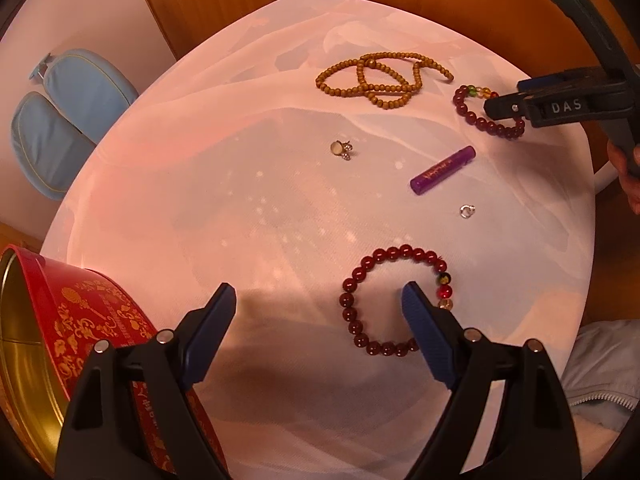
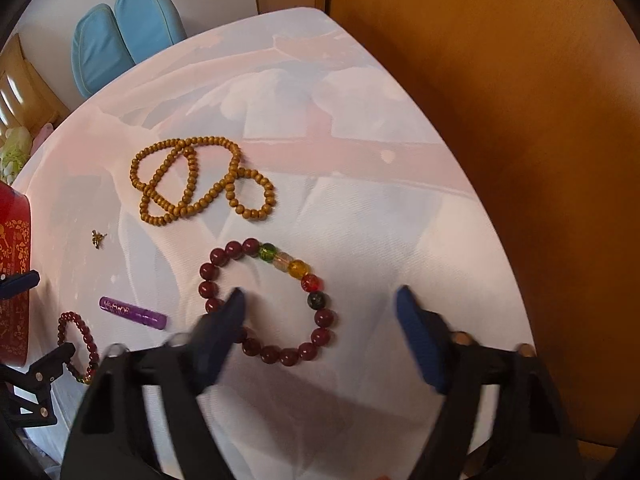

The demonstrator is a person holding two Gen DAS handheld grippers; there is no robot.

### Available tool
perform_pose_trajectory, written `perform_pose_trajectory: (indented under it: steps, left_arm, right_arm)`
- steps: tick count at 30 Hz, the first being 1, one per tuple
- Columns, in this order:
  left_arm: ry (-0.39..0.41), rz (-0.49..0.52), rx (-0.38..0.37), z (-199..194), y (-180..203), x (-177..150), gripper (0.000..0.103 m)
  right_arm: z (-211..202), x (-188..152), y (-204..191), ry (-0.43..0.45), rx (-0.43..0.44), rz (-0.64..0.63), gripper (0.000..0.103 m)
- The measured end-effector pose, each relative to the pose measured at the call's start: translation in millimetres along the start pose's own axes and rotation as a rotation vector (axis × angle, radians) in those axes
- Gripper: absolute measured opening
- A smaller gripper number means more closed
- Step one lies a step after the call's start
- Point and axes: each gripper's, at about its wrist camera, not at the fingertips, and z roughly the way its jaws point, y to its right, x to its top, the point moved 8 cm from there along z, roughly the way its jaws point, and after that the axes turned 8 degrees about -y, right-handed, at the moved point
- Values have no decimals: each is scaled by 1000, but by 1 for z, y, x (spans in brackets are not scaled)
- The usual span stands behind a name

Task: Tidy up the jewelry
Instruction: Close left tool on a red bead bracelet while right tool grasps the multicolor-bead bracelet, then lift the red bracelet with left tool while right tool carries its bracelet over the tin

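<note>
Worktop [image 1: 200, 200] draped in thin matt white cloth, finely woven. Dark red bracelet [image 1: 394, 300] of glossy polished beads, few glassy translucent. Brown bead strand [image 2: 192, 180] woody, satin. Purple tube [image 1: 442, 169] shiny plastic. Red tin [image 1: 60, 340] glossy, gold metallic inside. Gripper [image 1: 320, 304] pads matt ribbed blue.

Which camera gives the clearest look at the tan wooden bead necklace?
The right wrist view: the tan wooden bead necklace lies nearer there, its overlapping loops fully visible and unobstructed on the white tablecloth. The left wrist view shows it whole too, but smaller, toward the far edge.
</note>
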Motion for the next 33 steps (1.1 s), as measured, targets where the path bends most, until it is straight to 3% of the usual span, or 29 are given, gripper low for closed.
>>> perform_pose_trajectory:
  steps: [1,2,3,4,5,6,10,16,22,27,33]
  left_arm:
    - [-11,-8,-15,4,1,-2,82]
    - [2,-21,-35,2,2,-2,75]
    - [14,-21,-33,0,3,-2,63]
    - [25,-12,-36,-2,5,-3,52]
    - [26,-7,-42,-5,7,-4,21]
    - [13,-12,-59,-5,9,-5,7]
    - [23,-66,-112,-13,10,-7,7]
    - [59,-93,-109,-30,9,-4,7]
    - [174,-183,-168,-89,2,-4,7]
    - [304,-249,-129,-146,-22,-9,7]
    - [400,-371,-36,-197,-69,-41,7]
  right_arm:
    - [-1,0,1,9,2,4,61]
    - [-2,-2,1,14,1,-6,59]
    - [-3,-4,-1,20,7,-20,51]
    - [-5,-7,-3,26,14,-36,31]
    - [-7,-10,-5,25,20,-49,15]
    - [-8,-13,-7,14,41,-53,11]
    - [-16,-20,-7,20,79,-50,11]
    - [-38,-20,-18,70,89,-85,11]
    - [-104,-18,-55,243,152,-217,11]
    - [-163,-15,-93,368,245,-301,11]
    - [-218,-2,-146,456,335,-415,11]
